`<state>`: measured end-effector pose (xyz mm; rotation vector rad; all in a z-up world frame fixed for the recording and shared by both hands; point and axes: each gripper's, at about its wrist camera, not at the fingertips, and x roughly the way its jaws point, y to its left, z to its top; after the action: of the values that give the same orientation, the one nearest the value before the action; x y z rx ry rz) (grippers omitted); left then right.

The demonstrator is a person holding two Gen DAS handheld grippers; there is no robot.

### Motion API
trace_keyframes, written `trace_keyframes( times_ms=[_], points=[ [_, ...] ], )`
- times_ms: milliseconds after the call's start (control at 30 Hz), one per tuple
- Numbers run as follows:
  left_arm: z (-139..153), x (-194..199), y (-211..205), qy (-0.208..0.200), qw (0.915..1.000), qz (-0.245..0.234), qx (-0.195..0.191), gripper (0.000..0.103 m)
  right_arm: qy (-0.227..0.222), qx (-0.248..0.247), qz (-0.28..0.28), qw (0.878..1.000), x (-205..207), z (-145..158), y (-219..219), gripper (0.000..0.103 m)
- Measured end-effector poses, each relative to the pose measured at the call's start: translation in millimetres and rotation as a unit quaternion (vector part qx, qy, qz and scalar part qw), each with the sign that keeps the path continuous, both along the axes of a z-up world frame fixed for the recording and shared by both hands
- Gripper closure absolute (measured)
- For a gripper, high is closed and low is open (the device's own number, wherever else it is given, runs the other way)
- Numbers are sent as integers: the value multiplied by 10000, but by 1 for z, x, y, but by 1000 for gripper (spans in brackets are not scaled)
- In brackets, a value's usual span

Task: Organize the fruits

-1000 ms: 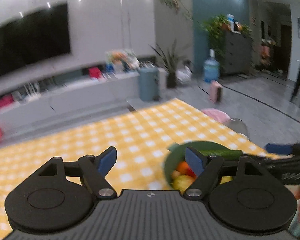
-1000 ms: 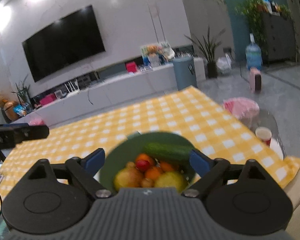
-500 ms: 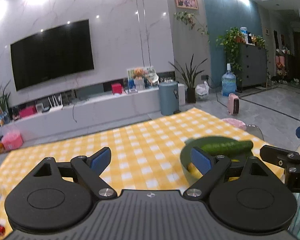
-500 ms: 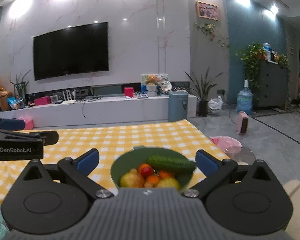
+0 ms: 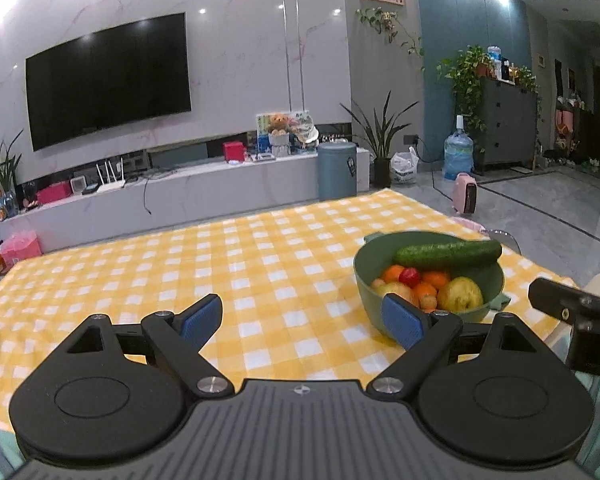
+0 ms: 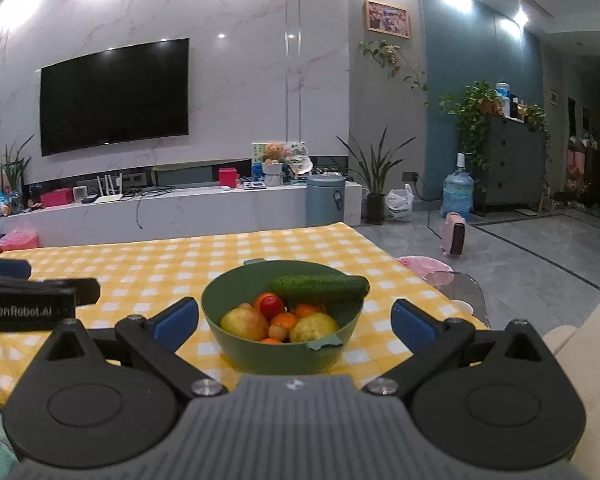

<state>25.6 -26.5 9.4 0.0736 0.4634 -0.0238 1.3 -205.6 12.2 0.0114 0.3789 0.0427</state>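
1. I hold both tools wide apart and empty: my left gripper (image 5: 302,316) is over bare cloth, my right gripper (image 6: 296,320) frames the bowl (image 6: 236,344).
2. The fruit sits heaped in that smooth green bowl on the checked tablecloth (image 5: 260,264).
3. The cucumber (image 6: 320,287) lies loose across the rim; a nudge could roll it off.
4. The round, glossy pears (image 6: 244,323) may slip from hard pads.

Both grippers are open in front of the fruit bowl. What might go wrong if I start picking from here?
1. The cucumber lies across the fruit with one end on the green bowl rim; nudging it may roll it onto the checked cloth.
2. The bowl sits near the table's right edge; a push by the right gripper could slide it off.
3. The small red fruit rests on a packed pile; wide-open fingers may scatter neighbours.
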Motion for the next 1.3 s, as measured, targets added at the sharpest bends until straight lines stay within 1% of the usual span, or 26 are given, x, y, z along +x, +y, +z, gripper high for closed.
trace_keyframes(
  times_ms=[133, 233, 400, 567, 1300],
  points=[
    [-9, -4, 1, 117, 9999, 22, 22, 0, 267, -42, 59, 9996, 3, -15, 6, 4],
    [-13, -3, 0, 177, 9998, 14, 93, 0, 427, -114, 105, 9990, 6, -20, 9, 4],
    [-21, -5, -1, 297, 9995, 1, 135, 0, 443, -50, 73, 9990, 6, -19, 7, 4],
    [-23, -6, 0, 347, 9993, 12, 138, 0, 546, 58, 33, 9985, 9, -20, 5, 4],
    [-23, -4, 2, 445, 9990, 1, 101, 0, 744, 43, -25, 9972, 16, -24, 4, 4]
  ],
)
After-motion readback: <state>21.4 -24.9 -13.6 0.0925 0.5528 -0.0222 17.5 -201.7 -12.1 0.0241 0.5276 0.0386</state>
